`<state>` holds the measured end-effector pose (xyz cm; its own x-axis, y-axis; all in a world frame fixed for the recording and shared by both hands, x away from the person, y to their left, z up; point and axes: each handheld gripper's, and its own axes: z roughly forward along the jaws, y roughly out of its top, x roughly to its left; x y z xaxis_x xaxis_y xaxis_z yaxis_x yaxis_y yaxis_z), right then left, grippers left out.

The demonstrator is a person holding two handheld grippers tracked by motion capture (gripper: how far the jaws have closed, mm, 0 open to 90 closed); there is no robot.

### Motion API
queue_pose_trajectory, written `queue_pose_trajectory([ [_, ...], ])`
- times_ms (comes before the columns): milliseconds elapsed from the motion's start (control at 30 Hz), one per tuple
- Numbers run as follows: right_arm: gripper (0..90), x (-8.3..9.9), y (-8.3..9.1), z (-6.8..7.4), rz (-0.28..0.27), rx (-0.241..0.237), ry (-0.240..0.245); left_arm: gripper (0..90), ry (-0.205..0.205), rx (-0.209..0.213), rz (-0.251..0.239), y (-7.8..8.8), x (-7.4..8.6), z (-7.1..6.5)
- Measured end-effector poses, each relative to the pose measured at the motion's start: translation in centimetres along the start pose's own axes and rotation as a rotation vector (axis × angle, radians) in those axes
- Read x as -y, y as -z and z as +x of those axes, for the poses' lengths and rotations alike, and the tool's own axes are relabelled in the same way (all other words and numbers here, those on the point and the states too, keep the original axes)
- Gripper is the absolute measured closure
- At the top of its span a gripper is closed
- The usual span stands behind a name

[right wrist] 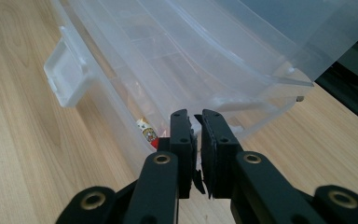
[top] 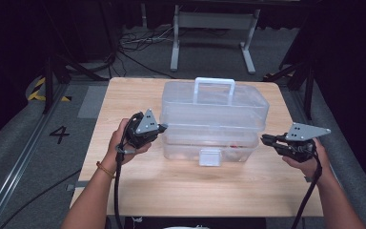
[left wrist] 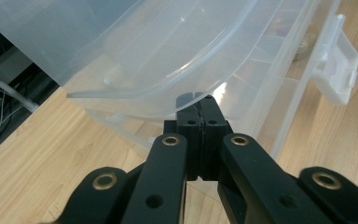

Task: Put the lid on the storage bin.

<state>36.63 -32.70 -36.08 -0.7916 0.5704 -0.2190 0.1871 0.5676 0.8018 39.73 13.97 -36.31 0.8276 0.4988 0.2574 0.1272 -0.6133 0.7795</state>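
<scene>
1. The left gripper [top: 161, 127] is sitting with its jaws pressed together, nothing between them, its tips meeting the left end of the clear plastic box [top: 213, 119] just under the lid's rim.
2. In the left gripper view those closed jaws [left wrist: 200, 116] are pointing up under the overhanging edge of the lid [left wrist: 135, 51], with the box's lower tray behind them.
3. The right gripper [top: 263, 139] is also standing closed and empty, only a thin slit showing between its pads, its tips lying at the right end of the box.
4. In the right gripper view its tips [right wrist: 196, 122] are resting close to the lower tray's corner, below the lid's rim; whether they are touching cannot be told.
5. The box is standing in the middle of the wooden table [top: 138, 181], its white handle [top: 214, 87] on top and its front latch [top: 210, 157] facing the person.
6. Small red and white things [right wrist: 148, 132] are lying inside the lower tray.
7. A hand [top: 124, 143] is gripping each tool, with a cable [top: 118, 191] trailing back.
</scene>
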Motion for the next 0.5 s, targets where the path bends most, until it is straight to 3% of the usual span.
queue_pose_trajectory([
  [100,83.9,0.1,0.0,0.0,0.003,0.002,-0.004,90.0,-0.01,-0.005,0.003,0.1,0.1,-0.1],
  [500,83.4,0.6,-0.4,0.0,0.014,0.007,-0.019,90.0,0.021,0.005,0.009,-0.2,1.4,-0.5],
])
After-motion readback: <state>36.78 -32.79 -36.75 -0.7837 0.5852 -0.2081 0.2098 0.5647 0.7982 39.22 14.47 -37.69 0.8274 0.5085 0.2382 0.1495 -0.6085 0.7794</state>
